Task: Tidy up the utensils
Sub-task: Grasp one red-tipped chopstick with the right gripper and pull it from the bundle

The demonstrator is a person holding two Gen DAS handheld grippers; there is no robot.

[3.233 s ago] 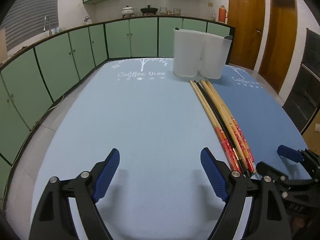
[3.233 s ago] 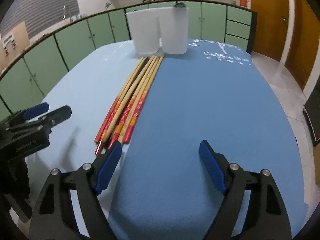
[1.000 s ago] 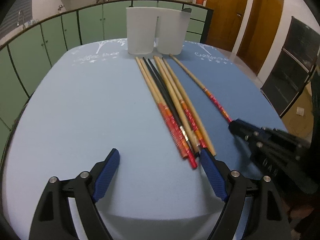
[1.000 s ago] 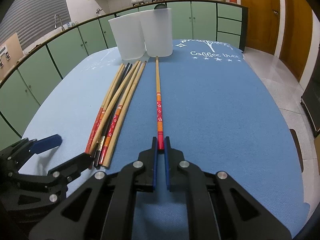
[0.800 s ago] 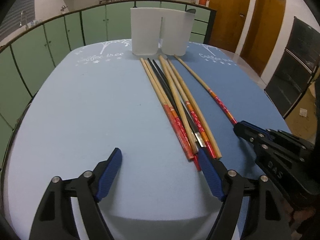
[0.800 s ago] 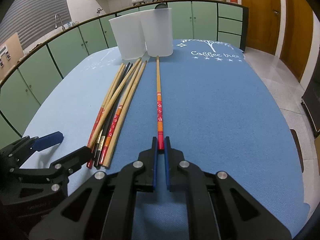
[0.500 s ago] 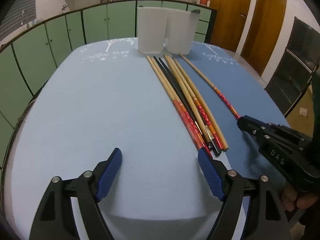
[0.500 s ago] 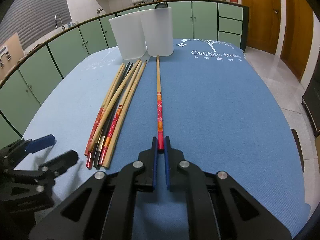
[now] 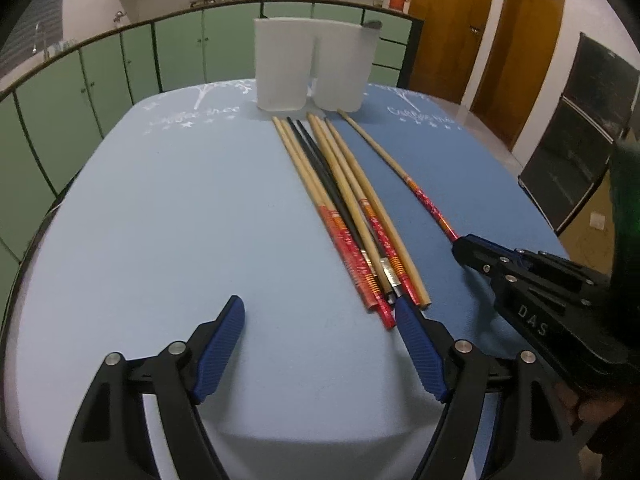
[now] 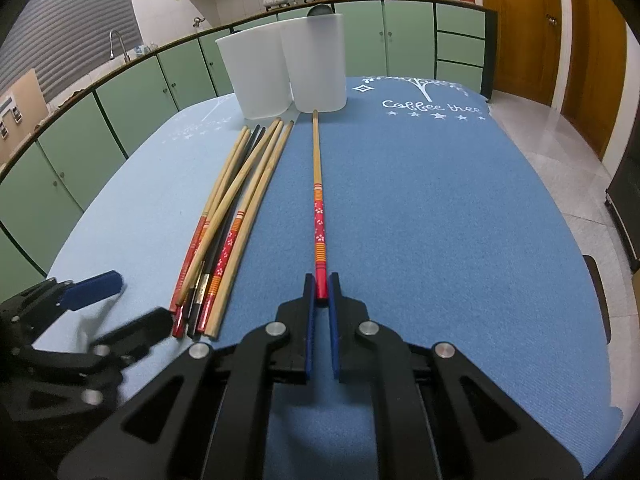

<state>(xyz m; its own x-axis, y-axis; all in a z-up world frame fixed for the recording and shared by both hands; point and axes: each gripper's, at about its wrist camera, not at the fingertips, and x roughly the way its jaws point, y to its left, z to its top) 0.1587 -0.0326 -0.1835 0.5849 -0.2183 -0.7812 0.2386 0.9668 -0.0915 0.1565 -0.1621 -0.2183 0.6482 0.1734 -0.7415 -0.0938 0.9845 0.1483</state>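
Observation:
Several long chopsticks (image 9: 352,204) (image 10: 232,204), bamboo with red ends plus black ones, lie bundled on the blue table mat (image 9: 168,216). One red-ended chopstick (image 10: 318,200) (image 9: 404,176) lies apart to the right, still flat on the mat. My right gripper (image 10: 319,280) (image 9: 460,242) is shut on its red end. My left gripper (image 9: 320,320) (image 10: 132,304) is open, nothing between its fingers, its right pad (image 9: 416,340) just short of the bundle's near ends. Two white plastic holders (image 9: 312,68) (image 10: 286,68) stand side by side at the far end.
The mat (image 10: 440,208) carries white "Coffee tree" lettering. Green kitchen cabinets (image 9: 120,64) curve around the left and back. Brown doors (image 9: 480,28) stand at the right. Tiled floor (image 10: 560,152) lies beyond the table's right edge.
The right gripper shut on one chopstick and drew it away from the bundle to the right. Over the last second it stayed still, while the left gripper shifted left, its right pad clearing the bundle's ends.

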